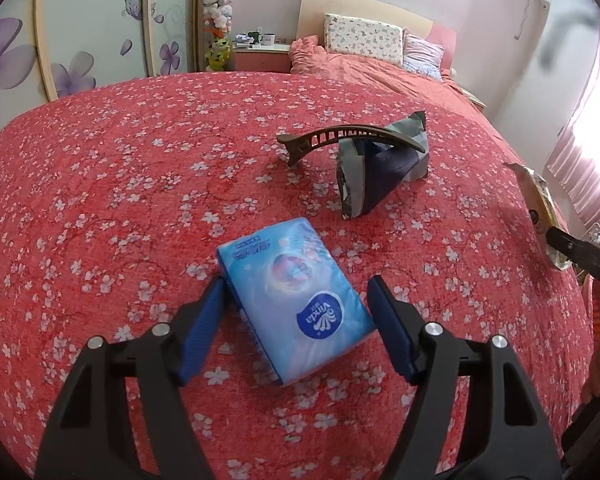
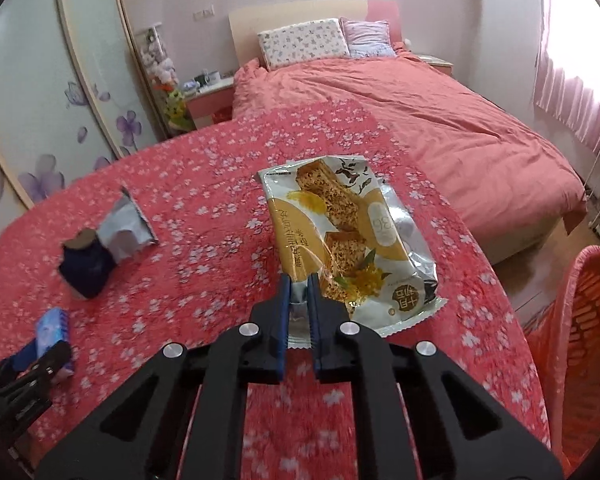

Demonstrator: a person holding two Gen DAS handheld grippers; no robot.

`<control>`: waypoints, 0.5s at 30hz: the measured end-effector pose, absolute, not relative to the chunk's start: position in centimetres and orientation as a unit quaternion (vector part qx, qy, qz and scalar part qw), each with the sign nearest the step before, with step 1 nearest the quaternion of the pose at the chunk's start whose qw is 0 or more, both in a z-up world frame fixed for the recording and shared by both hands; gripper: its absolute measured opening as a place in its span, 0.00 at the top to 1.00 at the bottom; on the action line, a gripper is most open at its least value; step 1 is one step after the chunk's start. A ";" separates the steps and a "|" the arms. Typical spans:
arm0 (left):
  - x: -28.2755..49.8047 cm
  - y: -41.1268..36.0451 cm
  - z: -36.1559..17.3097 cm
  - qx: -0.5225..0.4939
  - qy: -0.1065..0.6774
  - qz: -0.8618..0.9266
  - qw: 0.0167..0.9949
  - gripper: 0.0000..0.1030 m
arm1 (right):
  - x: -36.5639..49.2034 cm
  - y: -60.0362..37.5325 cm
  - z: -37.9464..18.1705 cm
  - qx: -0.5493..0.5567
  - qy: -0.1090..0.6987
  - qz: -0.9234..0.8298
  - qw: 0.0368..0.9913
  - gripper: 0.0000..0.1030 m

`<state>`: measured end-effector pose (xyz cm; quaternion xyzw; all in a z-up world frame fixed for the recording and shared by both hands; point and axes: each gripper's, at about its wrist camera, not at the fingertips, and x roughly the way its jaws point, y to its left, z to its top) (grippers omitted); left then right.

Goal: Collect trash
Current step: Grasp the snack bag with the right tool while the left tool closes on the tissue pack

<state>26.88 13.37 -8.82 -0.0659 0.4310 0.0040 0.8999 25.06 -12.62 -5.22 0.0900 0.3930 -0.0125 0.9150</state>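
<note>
**Right fingers pinch snack wrapper; left straddles tissue pack**

The right gripper (image 2: 300, 280) has its fingers clamped on the near edge of the yellow snack wrapper (image 2: 352, 236), which extends toward 12 o'clock over the floral table (image 2: 204, 184). The left gripper (image 1: 298, 292) stands wide around the blue tissue pack (image 1: 296, 300). A crumpled foil wrapper (image 1: 374, 172) lies at 1 o'clock from it, under a brown hair clip (image 1: 340, 136)

The table (image 1: 100, 168) wears a matt red cloth printed with pale blossoms. Between the left hand-held gripper's (image 1: 296, 320) ribbed blue pads lies a glossy plastic-wrapped tissue pack (image 1: 296, 300). Beyond it sit a brown plastic hair clip (image 1: 352, 136) and crinkled foil-lined wrapper (image 1: 364, 176). The right hand-held gripper (image 2: 300, 300), matt black plastic with bright metal pins, pinches a shiny film snack bag (image 2: 352, 232).
</note>
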 end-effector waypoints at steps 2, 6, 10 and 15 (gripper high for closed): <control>26.6 13.4 -8.8 -0.066 0.431 0.006 0.900 0.34 | 24.3 -12.9 -5.1 0.096 0.389 -0.009 0.916 0.91; 26.7 12.9 -8.8 -0.061 0.430 0.016 0.900 0.40 | 23.6 -12.9 -5.1 0.104 0.389 -0.007 0.915 0.92; 26.8 13.3 -8.5 -0.077 0.431 0.008 0.899 0.44 | 22.7 -13.1 -4.6 0.105 0.381 -0.005 0.918 0.92; 26.1 13.5 -7.9 -0.079 0.424 0.003 0.902 0.46 | 21.1 -14.2 -3.1 0.122 0.361 -0.004 0.925 0.92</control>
